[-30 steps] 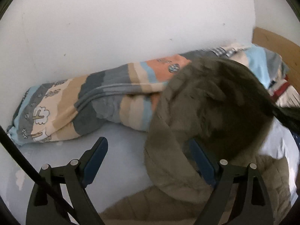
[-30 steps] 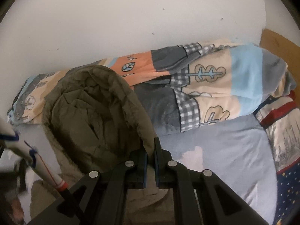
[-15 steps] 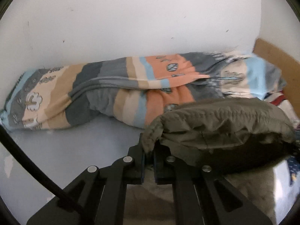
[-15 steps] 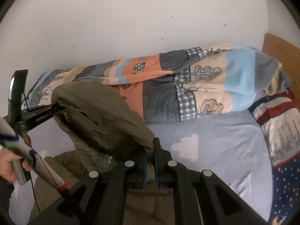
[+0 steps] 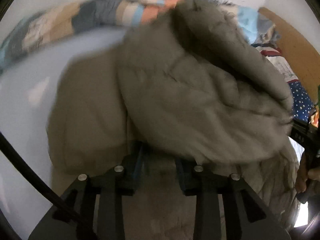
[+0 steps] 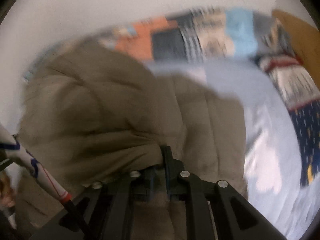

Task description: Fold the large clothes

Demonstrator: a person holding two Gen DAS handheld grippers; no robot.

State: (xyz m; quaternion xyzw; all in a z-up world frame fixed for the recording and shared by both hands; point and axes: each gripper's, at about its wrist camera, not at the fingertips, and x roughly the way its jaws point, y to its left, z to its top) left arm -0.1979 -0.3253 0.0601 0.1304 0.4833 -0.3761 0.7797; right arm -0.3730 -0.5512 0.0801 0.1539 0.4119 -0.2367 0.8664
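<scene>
Olive padded coat [image 5: 180, 100] lying bunched, blurred, on pale blue bed sheet [image 6: 270, 140]; left hand-held gripper [image 5: 160, 166] parting slightly, right hand-held gripper [image 6: 160, 172] pinching coat fold.

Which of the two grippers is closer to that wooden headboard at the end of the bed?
Right. The right gripper holds the olive jacket on the side toward the wooden headboard; the left gripper grips the jacket's far side, with the right gripper between it and the board.

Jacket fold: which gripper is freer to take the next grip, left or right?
Left, probably. The left gripper has jaws apart with no jacket fabric clearly pinched, so it can regrip at once. The right gripper is shut on a jacket fold and must let go first.
</scene>
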